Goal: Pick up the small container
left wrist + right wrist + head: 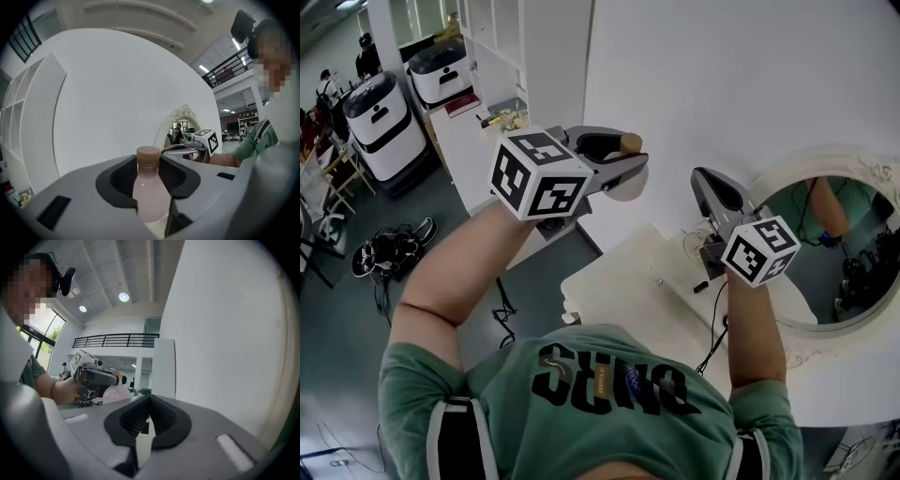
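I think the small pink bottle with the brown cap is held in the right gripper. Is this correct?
Not quite: the bottle is held in the left gripper, not the right one. The left gripper view shows its jaws pressing on the bottle's sides, below the brown cap. The right gripper holds nothing; in the right gripper view its jaws are closed together with nothing between them.

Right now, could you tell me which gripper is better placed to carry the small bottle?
Left: the left gripper is shut on the small bottle; the right gripper is shut and empty.
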Action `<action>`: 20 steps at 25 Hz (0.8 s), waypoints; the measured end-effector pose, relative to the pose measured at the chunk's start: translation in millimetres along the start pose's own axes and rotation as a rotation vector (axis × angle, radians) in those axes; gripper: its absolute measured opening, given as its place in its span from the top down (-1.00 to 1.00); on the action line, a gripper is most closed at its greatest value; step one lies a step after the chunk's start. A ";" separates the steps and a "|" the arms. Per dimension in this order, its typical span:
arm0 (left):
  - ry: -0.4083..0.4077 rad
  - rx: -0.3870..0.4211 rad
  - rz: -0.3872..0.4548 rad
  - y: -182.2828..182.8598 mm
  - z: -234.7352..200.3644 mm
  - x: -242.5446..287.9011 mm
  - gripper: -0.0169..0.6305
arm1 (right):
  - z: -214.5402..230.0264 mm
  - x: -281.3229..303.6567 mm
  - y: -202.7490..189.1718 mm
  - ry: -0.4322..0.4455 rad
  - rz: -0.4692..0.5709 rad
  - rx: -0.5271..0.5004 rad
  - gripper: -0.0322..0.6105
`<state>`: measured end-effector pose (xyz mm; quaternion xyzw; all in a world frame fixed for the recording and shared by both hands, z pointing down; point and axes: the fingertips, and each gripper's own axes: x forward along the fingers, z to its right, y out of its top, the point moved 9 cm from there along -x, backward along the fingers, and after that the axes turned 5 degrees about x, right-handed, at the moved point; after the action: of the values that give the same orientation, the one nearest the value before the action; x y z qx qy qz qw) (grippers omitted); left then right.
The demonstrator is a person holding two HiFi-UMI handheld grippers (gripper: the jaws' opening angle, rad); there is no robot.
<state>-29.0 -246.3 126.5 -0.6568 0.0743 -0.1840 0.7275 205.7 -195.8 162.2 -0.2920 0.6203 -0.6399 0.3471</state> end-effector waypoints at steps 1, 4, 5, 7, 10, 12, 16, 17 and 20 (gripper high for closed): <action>0.001 0.000 0.000 -0.1 0.1 -0.4 0.51 | -0.2 0.1 0.3 0.001 0.000 0.000 0.87; 0.004 0.001 0.003 0.0 0.6 -2.8 0.51 | -1.7 1.0 0.9 0.003 0.001 0.001 0.87; 0.004 0.002 0.003 0.3 0.7 -3.5 0.51 | -2.2 1.3 1.2 0.004 0.000 0.001 0.87; 0.004 0.003 0.002 0.9 1.1 -4.3 0.51 | -2.9 1.7 1.7 0.005 -0.001 0.002 0.87; 0.005 0.004 0.001 -0.3 2.7 -5.1 0.51 | -4.0 0.8 0.9 0.004 -0.002 0.002 0.87; 0.007 0.003 0.003 -1.5 4.0 -5.5 0.51 | -4.6 -0.4 0.1 0.003 -0.002 0.003 0.87; 0.006 0.002 0.005 -1.4 5.3 -5.7 0.51 | -5.2 -1.6 0.0 0.002 -0.001 0.001 0.87; 0.005 0.001 0.005 -1.4 5.2 -5.7 0.51 | -5.6 -1.7 -0.1 0.003 -0.001 -0.004 0.87; 0.004 0.000 0.003 -2.0 5.0 -6.2 0.51 | -7.8 -1.7 -0.2 0.007 -0.006 -0.020 0.88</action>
<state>-33.3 -239.6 128.3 -0.6562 0.0768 -0.1841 0.7277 200.3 -189.9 162.1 -0.2952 0.6271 -0.6356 0.3400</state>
